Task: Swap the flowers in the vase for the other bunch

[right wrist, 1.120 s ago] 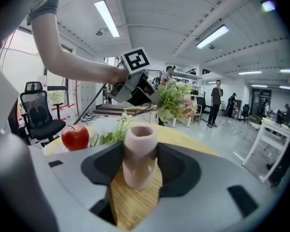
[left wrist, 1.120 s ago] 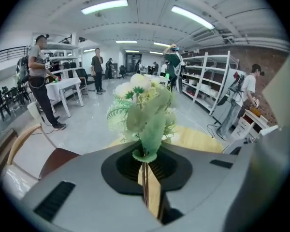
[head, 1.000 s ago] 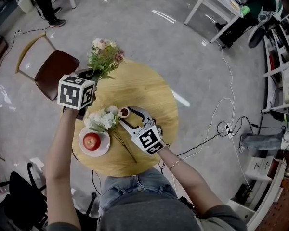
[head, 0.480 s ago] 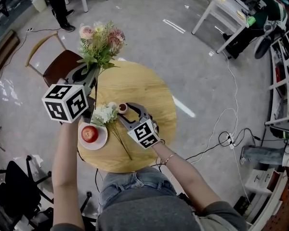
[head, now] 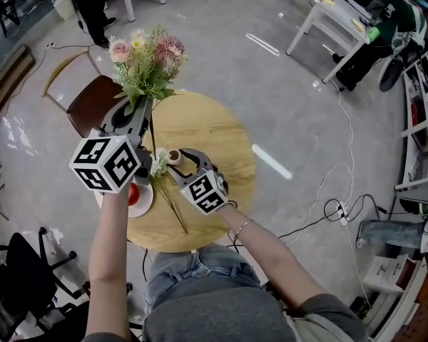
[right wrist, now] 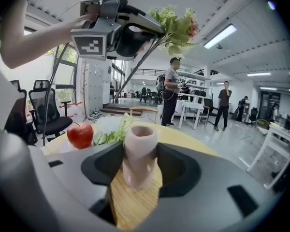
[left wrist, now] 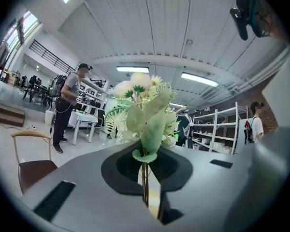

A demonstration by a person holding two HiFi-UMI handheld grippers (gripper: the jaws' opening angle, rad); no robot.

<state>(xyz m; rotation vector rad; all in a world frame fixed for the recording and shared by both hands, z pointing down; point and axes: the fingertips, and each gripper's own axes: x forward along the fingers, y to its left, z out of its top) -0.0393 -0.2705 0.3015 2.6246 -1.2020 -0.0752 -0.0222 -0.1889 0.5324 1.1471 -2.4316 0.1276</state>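
The pink bunch [head: 146, 57] is held by its stems in the left gripper's [head: 140, 112] jaws, upper left. The vase [head: 174, 155] is gripped by the right gripper's [head: 178, 161] jaws, mid-frame on the tabletop [head: 207, 130].

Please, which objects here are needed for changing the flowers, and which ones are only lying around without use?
Belong to the job: pink vase, gripped by the right gripper; pink-and-green bunch, held up out of the vase by the left gripper; white bunch lying on the table.
Just lying about: apple on its plate; wooden chair beside the table.
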